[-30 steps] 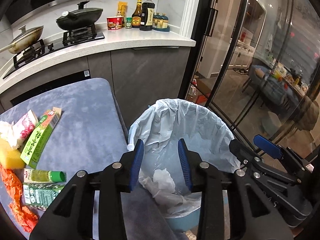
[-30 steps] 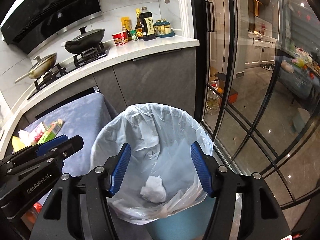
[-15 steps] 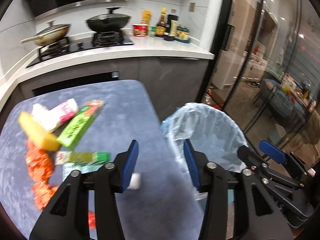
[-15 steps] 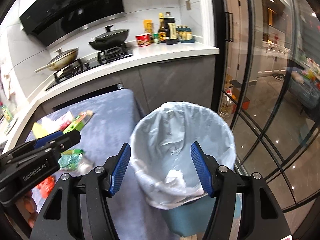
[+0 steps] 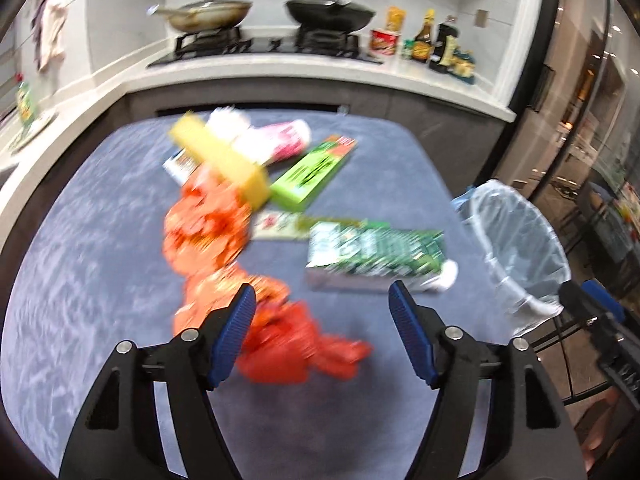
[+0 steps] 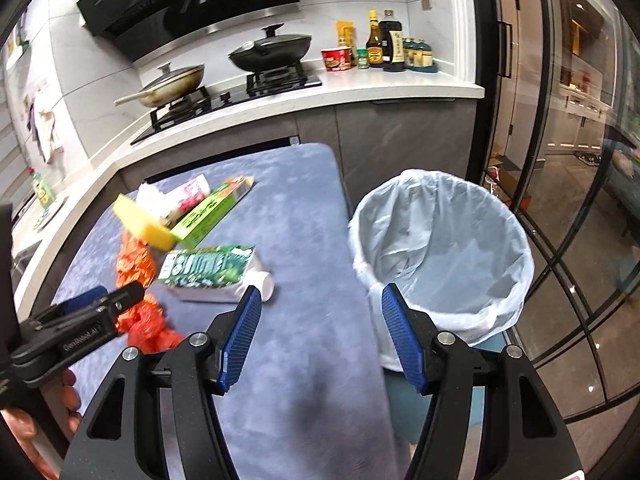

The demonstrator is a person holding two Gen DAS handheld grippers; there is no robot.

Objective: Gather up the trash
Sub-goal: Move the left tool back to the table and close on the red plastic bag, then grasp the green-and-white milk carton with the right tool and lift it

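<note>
Trash lies on the blue-grey table: orange-red wrappers, a yellow sponge, a green box, a green-printed tube with a white cap, a pink packet. My left gripper is open and empty, just above the red wrappers. The lined bin stands right of the table. My right gripper is open and empty over the table's right edge, beside the bin. The tube and wrappers show there too.
A kitchen counter with a stove, two pans and bottles runs behind the table. Glass doors with black frames stand to the right of the bin.
Both grippers have swung left from over the bin to the table. The left gripper has opened wider and now faces the trash pile.
</note>
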